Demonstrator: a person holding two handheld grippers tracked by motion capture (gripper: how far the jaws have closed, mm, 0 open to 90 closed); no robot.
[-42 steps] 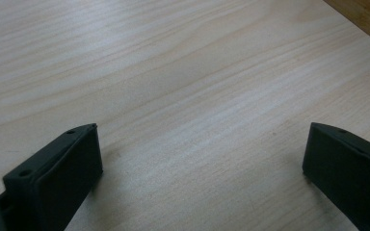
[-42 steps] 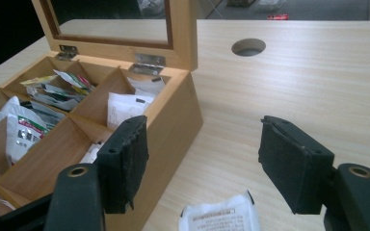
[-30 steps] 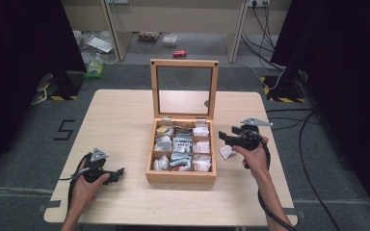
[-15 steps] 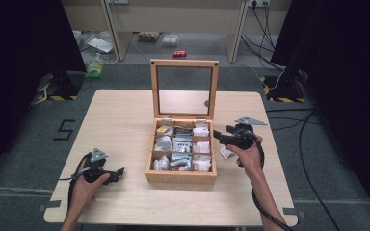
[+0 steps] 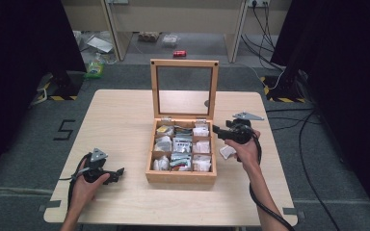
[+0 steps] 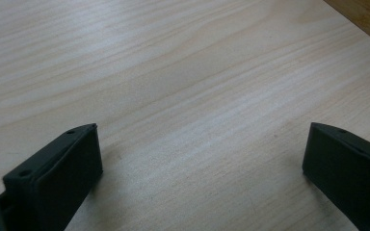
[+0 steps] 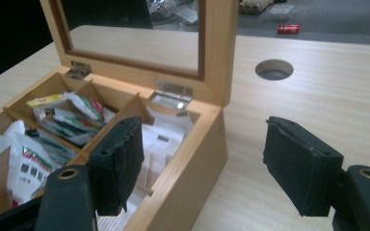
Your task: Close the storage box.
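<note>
A wooden box (image 5: 180, 175) stands mid-table with its glass-paned lid (image 5: 183, 63) raised upright. Its compartments hold several sachets (image 5: 182, 144). My right gripper (image 5: 215, 130) hovers at the box's right side, open, with one jaw over the back right compartment and the other over the table. In the right gripper view the box's right wall (image 7: 192, 178) runs between the jaws of that gripper (image 7: 207, 159) without either pad touching it, and sachets (image 7: 72, 115) lie inside. My left gripper (image 5: 120, 172) rests at the table's front left, open over bare wood (image 6: 200, 159).
A small white packet (image 5: 227, 152) lies on the table (image 5: 120, 120) just right of the box, by my right hand. A round cable hole (image 7: 274, 70) sits behind the box. Cables and a red can (image 5: 179, 53) lie on the floor beyond.
My right gripper has edged slightly left and back toward the box's back right corner. The left gripper has stayed put.
</note>
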